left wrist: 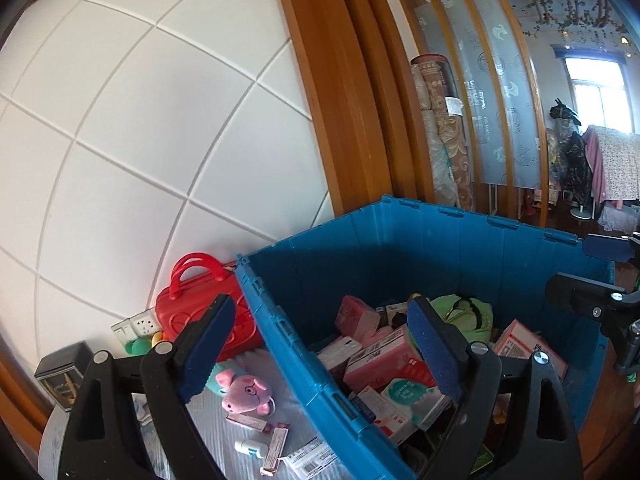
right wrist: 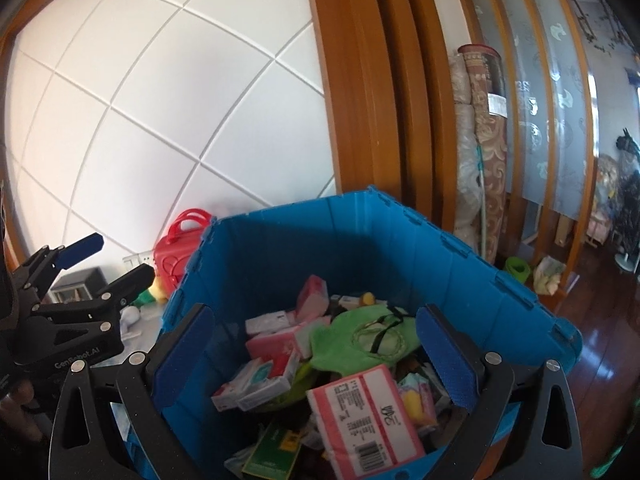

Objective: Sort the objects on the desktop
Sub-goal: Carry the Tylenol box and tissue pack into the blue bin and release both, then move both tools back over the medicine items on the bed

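Note:
A blue plastic crate (left wrist: 400,248) (right wrist: 400,240) holds several pink and white boxes (left wrist: 384,360) (right wrist: 360,412) and a green cloth bag (left wrist: 468,316) (right wrist: 368,336). My left gripper (left wrist: 320,352) is open and empty, straddling the crate's left wall. My right gripper (right wrist: 316,356) is open and empty above the crate's contents. A pink plush pig (left wrist: 244,392), small tubes (left wrist: 276,444) and a white packet (left wrist: 312,460) lie on the grey mat (left wrist: 208,412) left of the crate.
A red toy handbag (left wrist: 200,308) (right wrist: 176,252) stands against the white panelled wall (left wrist: 120,140). A dark box (left wrist: 60,372) sits at far left. Rolled rugs (right wrist: 480,160) and a wooden partition (right wrist: 360,100) stand behind the crate.

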Motion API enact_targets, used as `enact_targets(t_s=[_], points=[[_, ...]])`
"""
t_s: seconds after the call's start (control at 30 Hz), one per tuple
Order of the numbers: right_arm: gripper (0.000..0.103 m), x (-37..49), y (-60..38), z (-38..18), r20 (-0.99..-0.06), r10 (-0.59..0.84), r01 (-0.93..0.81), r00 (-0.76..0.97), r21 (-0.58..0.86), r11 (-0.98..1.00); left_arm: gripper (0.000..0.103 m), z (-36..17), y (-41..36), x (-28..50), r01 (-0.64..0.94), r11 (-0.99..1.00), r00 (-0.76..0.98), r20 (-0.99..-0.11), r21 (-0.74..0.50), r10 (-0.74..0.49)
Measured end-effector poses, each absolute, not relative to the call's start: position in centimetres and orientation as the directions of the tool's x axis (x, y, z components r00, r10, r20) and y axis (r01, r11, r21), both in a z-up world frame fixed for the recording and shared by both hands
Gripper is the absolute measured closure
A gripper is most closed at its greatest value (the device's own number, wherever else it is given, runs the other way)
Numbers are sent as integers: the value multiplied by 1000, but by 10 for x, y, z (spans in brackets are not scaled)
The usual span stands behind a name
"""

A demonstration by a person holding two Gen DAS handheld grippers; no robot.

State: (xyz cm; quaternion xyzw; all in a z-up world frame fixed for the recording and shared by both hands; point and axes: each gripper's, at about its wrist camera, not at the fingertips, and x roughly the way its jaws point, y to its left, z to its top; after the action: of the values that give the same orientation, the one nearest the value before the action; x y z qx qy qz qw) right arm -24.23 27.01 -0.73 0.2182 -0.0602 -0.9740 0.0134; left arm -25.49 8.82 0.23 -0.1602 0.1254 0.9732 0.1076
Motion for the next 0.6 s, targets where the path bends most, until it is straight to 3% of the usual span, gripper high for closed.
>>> enact_targets(t_s=[0.6], points=[[0, -246, 207, -11, -429, -148, 113, -891, 105, -988, 15, -17, 5, -245, -87, -976, -935, -355, 199, 11]])
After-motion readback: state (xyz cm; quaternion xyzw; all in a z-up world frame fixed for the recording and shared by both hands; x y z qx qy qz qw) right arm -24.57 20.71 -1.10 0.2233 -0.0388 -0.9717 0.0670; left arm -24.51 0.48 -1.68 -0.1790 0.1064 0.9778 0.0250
